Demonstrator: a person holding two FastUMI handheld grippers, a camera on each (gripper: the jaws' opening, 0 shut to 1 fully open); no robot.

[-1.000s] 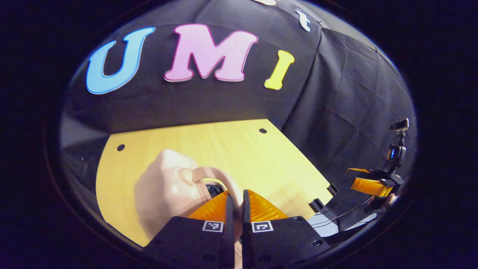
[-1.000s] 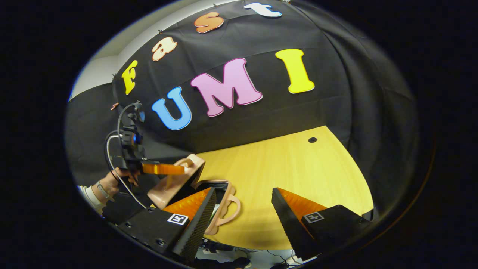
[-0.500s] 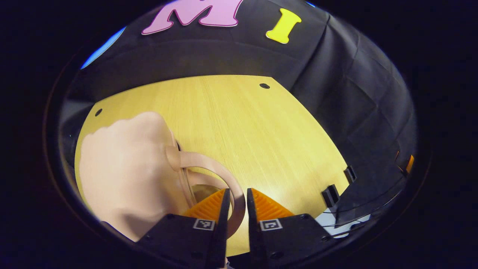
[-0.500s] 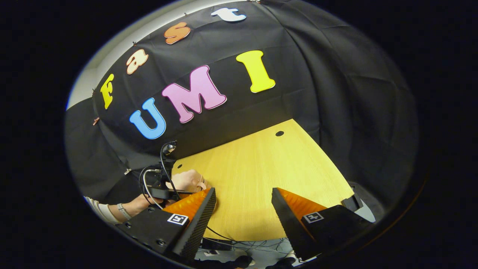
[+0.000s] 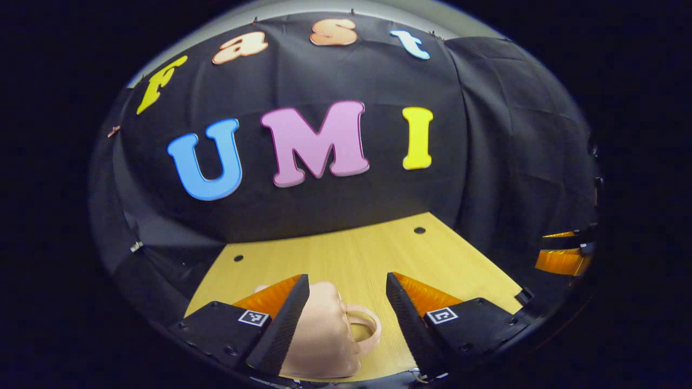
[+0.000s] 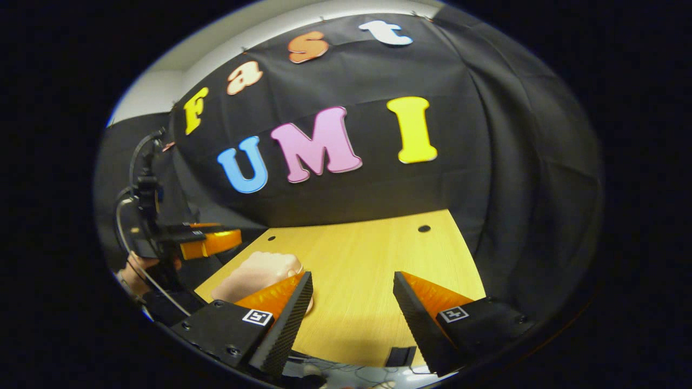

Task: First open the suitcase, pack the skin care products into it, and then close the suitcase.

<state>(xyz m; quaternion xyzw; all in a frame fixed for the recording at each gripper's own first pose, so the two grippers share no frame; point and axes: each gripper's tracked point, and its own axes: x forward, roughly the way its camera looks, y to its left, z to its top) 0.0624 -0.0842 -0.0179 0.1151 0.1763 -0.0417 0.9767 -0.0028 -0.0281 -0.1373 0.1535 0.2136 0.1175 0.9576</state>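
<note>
The left gripper (image 5: 344,289) hangs with its jaws spread wide, grasping nothing, just above the closed pale pink suitcase (image 5: 323,340), whose loop handle (image 5: 363,326) points right (toward the bare wood). The suitcase lies flat at the near left of the worktop (image 5: 346,254). The right gripper (image 6: 352,289) is likewise released, over open worktop beside the suitcase.

suitcase (image 5: 324,337) showing pale peach-pink, plain | table (image 5: 346,254) showing light yellow wood, faint straight grain, possibly laminate | booth wall cloth (image 5: 324,210) showing black
</note>
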